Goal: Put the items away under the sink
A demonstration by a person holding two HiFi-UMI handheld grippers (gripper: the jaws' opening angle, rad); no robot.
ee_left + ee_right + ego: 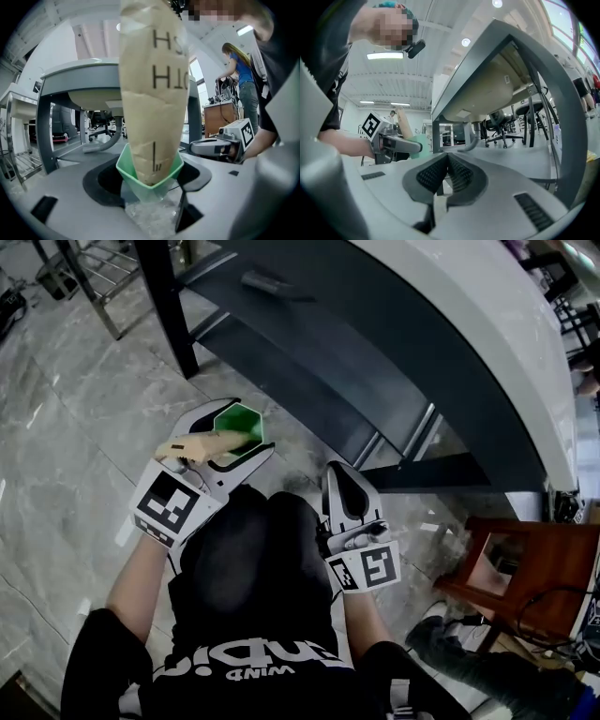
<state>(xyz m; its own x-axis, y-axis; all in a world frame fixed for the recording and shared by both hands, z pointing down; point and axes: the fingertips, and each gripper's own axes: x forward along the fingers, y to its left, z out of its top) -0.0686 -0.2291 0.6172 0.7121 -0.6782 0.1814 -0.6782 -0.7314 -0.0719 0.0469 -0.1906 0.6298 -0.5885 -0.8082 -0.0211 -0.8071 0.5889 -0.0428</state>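
Observation:
My left gripper (230,432) is shut on a green plastic cup (240,422) that holds a tan paper-wrapped package (192,446). In the left gripper view the tan package (152,89) rises tall out of the green cup (150,180), between the fingertips of the left gripper (152,197). My right gripper (339,474) is shut and empty, close to the right of the left one; its jaws (447,171) meet with nothing between them. Both point at the dark shelf (309,348) under the white sink counter (487,324). The basin underside (487,93) and drain pipe (471,140) show ahead.
A black frame leg (169,306) stands left of the shelf opening. A wooden stool (525,568) sits at the right, a metal rack (94,268) at far left. Office chairs (501,124) stand beyond the sink. A person in blue (241,89) stands far off.

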